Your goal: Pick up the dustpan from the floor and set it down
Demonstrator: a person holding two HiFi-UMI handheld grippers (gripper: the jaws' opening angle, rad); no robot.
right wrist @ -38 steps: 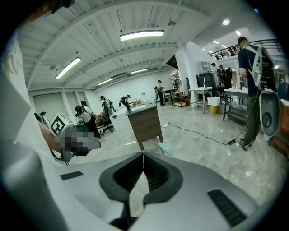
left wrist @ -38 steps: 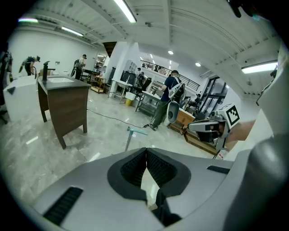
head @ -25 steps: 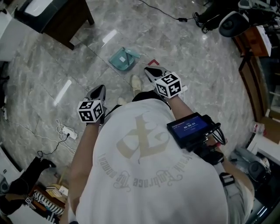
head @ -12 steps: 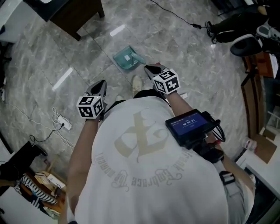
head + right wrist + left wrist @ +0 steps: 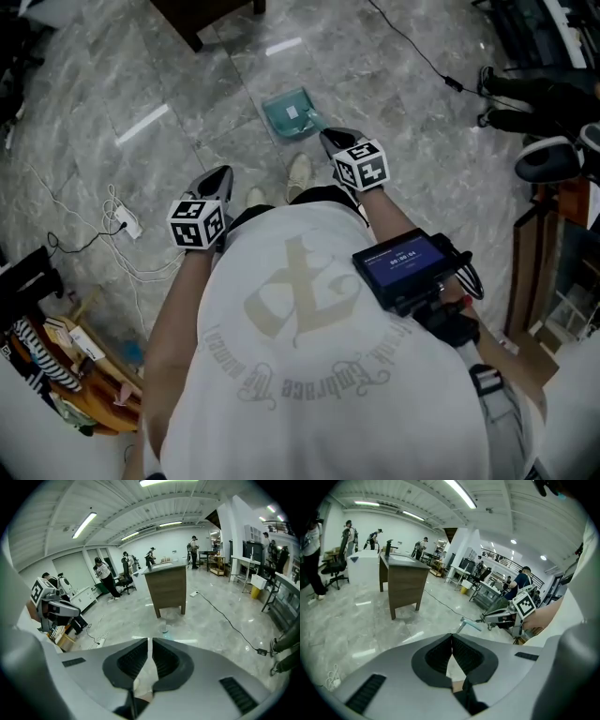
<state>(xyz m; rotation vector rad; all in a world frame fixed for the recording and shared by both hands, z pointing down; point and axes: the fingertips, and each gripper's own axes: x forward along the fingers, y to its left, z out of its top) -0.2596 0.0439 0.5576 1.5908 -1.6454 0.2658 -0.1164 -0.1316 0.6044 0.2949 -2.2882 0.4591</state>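
Right gripper [image 5: 328,137] tilted downward, jaws together, near dustpan [image 5: 287,112]

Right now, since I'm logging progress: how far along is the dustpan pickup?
Done: nothing. The teal dustpan lies on the marble floor, untouched. In hand: nothing. The right gripper appears near the dustpan's handle in the head view, jaws together and empty. The left gripper is shut and empty too. Left: open, grasp, lift, set down.

The grey marble floor [image 5: 187,103] carries a teal dustpan [image 5: 290,113] just in front of the right claw [image 5: 330,139]. A white power strip [image 5: 127,225] with thin cables lies to the left of the left claw [image 5: 223,174]. A black cable [image 5: 412,52] runs further ahead, to the right.
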